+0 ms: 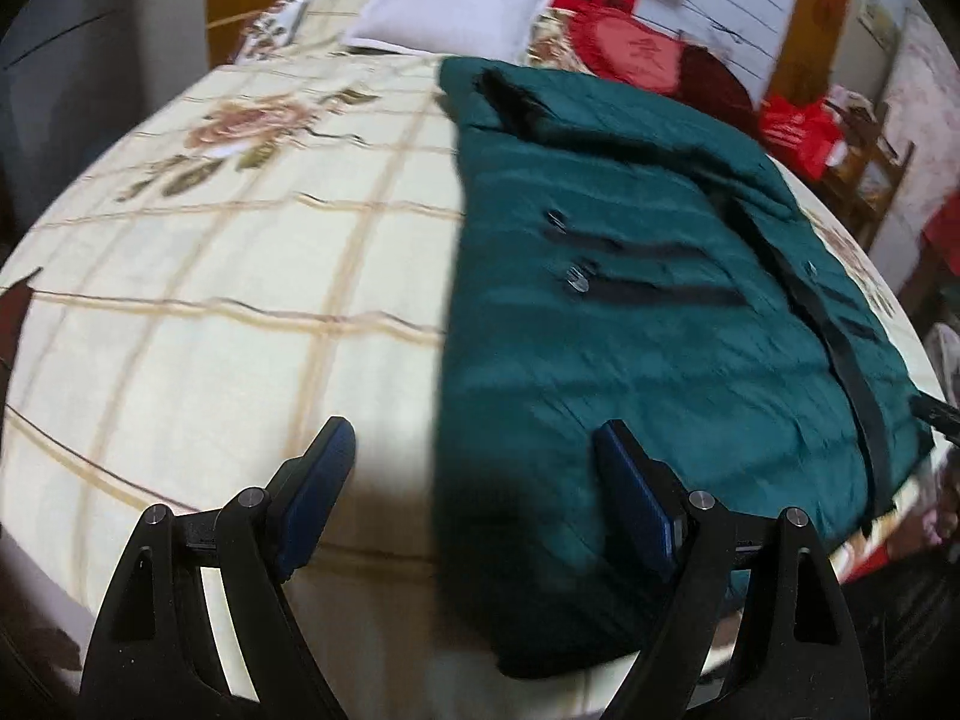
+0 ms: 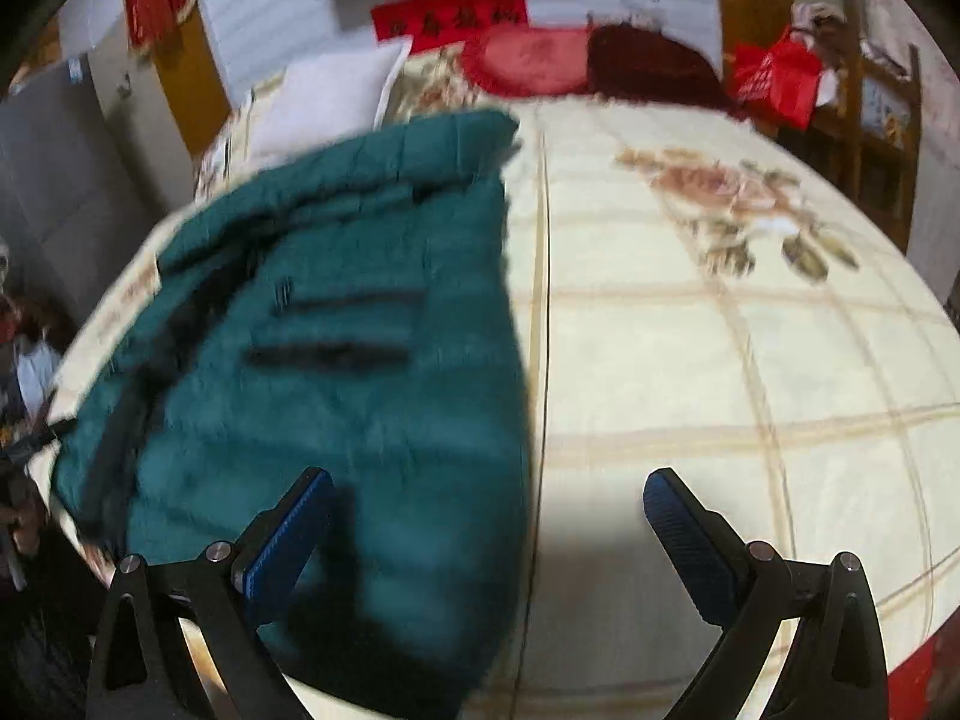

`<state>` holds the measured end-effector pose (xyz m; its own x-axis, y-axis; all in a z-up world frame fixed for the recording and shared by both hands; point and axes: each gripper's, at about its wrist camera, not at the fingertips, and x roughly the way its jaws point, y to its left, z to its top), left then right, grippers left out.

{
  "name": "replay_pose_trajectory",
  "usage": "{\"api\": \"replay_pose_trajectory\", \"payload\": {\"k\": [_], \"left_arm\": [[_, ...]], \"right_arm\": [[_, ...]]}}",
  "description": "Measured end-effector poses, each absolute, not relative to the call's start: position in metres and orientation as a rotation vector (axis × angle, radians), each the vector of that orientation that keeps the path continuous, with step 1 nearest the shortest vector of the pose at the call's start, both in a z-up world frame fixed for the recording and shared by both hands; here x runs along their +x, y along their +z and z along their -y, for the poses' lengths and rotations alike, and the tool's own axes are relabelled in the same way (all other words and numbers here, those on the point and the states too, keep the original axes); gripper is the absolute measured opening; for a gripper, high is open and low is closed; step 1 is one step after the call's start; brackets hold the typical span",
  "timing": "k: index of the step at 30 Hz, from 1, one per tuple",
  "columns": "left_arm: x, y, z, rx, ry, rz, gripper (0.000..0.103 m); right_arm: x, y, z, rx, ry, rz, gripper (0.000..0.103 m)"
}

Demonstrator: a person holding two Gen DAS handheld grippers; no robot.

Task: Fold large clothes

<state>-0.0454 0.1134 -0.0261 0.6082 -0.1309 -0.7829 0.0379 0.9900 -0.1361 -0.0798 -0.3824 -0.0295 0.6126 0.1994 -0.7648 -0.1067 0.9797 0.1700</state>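
Grippers hang spread wide and empty above a bed (image 1: pixel 210 312): the left gripper (image 1: pixel 474 468) over the near left edge of a dark green quilted jacket (image 1: pixel 630 300), the right gripper (image 2: pixel 489 510) over its right edge. The jacket lies lengthwise down the bed's middle, already narrowed. A clean next fold likely needs both to pinch the near hem corners evenly and carry them toward the collar.

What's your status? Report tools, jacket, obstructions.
Left tool open, empty. Right tool open, empty. Green jacket lying on the bed, partly folded, ungripped. Nothing lying on it; pillow far back.
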Motion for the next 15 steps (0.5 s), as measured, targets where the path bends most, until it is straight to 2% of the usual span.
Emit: {"api": "replay_pose_trajectory", "payload": {"k": [11, 15], "left_arm": [[-0.046, -0.025, -0.102, -0.228, -0.308, -0.949, 0.086], [-0.044, -0.020, -0.112, -0.353, -0.386, -0.944, 0.086]], "right_arm": [[-0.088, -0.036, 0.372, 0.206, 0.454, -0.885, 0.103], [-0.090, -0.037, 0.369, 0.228, 0.498, -0.878, 0.103]]}}
